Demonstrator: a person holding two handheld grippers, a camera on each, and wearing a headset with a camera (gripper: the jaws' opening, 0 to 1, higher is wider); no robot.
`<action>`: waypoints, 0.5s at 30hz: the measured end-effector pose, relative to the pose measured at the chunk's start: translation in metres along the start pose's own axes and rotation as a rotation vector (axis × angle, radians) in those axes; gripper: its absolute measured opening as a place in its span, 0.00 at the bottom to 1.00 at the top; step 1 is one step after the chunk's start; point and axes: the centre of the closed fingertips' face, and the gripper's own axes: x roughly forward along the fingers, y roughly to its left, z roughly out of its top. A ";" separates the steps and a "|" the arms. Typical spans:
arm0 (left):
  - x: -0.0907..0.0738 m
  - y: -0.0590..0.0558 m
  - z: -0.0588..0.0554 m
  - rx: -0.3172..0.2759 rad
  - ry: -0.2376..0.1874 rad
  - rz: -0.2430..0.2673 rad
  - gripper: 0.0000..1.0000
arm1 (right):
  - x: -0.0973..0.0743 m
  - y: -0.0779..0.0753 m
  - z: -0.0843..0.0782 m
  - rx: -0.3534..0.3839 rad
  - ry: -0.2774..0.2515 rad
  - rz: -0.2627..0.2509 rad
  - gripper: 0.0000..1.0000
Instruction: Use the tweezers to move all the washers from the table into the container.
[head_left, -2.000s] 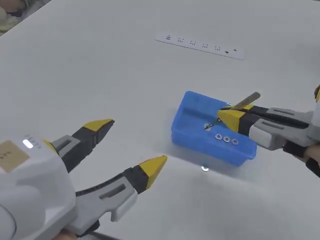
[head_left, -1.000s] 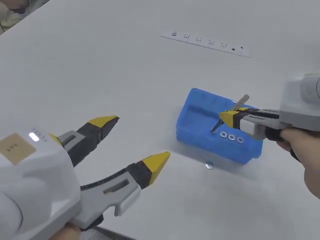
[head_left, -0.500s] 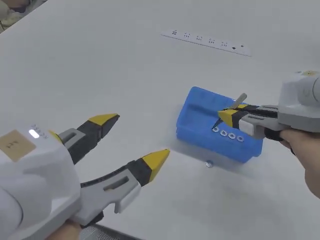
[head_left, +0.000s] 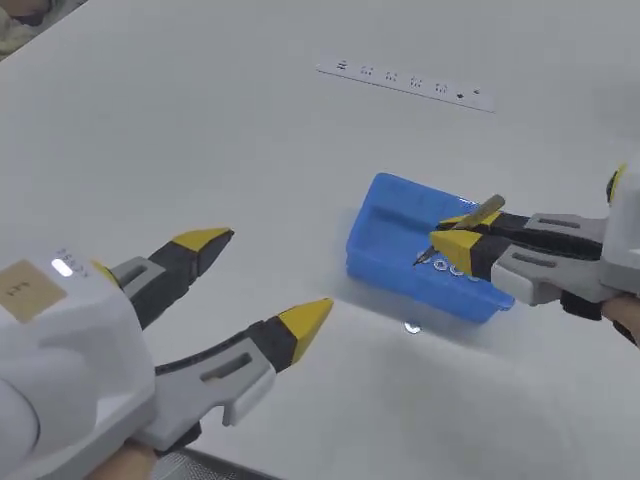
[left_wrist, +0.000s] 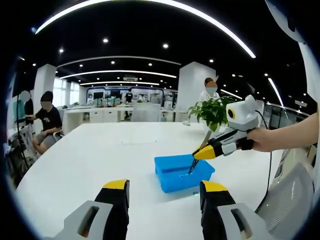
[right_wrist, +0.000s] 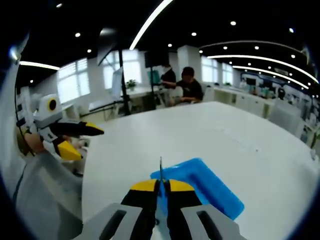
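Over the blue container (head_left: 380, 270), the right gripper (head_left: 450, 240) is pinching the tweezers (head_left: 488, 211) tip-down, likely for a drop among the washers (head_left: 455, 268), left gripper (head_left: 255, 280) idling spread.

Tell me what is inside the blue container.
Washers lie in a row on the floor of the blue container, and the tweezers dip in beside them. The right gripper covers part of the inside, so the count is uncertain.
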 end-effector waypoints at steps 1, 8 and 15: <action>0.000 0.000 0.000 0.000 0.000 -0.001 0.56 | 0.000 0.002 -0.002 0.002 0.005 0.007 0.03; 0.000 0.000 0.000 0.001 -0.001 -0.001 0.55 | 0.005 0.007 -0.035 0.052 0.108 0.042 0.03; -0.001 0.000 0.000 -0.002 -0.002 0.000 0.55 | 0.012 0.007 -0.054 0.076 0.160 0.058 0.04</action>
